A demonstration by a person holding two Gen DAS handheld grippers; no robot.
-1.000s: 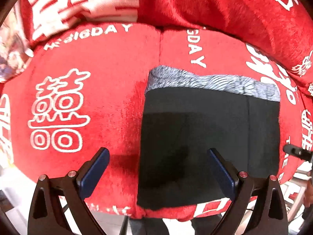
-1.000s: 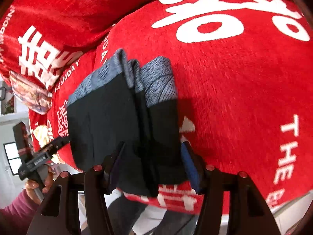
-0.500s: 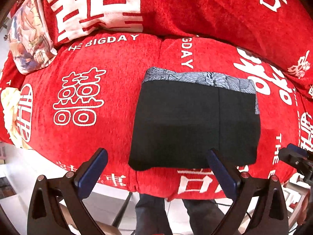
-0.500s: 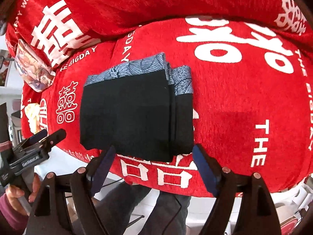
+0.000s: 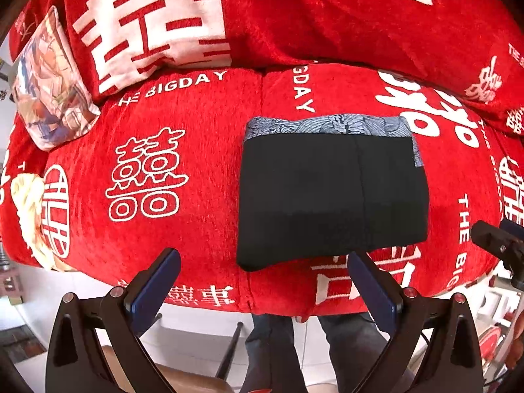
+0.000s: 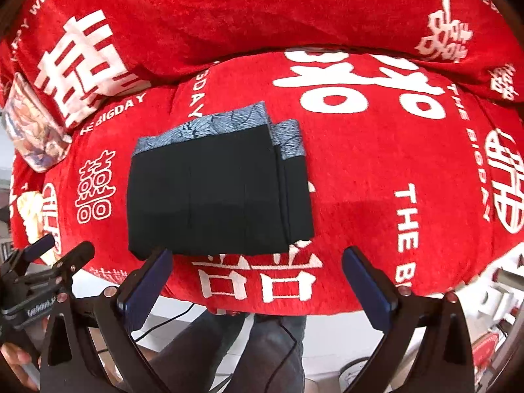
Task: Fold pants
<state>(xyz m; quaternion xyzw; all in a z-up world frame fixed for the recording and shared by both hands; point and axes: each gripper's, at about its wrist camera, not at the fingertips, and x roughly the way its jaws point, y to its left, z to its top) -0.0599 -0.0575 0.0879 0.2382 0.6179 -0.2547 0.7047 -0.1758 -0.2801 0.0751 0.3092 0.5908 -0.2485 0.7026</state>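
Note:
The black pants [image 5: 330, 193] lie folded into a neat rectangle on the red sofa seat [image 5: 183, 235], with a grey-blue patterned waistband along the far edge. They also show in the right wrist view [image 6: 216, 190], with stacked layers at the right side. My left gripper [image 5: 265, 281] is open and empty, held back off the sofa's front edge, near the pants' front left corner. My right gripper [image 6: 255, 281] is open and empty, also off the front edge, below the pants. Neither touches the cloth.
The sofa has red back cushions [image 5: 294, 16] with white lettering. A printed pillow [image 5: 49, 88] sits at the far left. The person's legs [image 6: 249, 353] and the floor show below the seat edge. The other gripper shows at the left edge of the right wrist view [image 6: 36, 281].
Both grippers have pulled back from the pants toward the sofa's front edge. The right gripper, narrow over the folded edge a second ago, is now wide open and clear of it.

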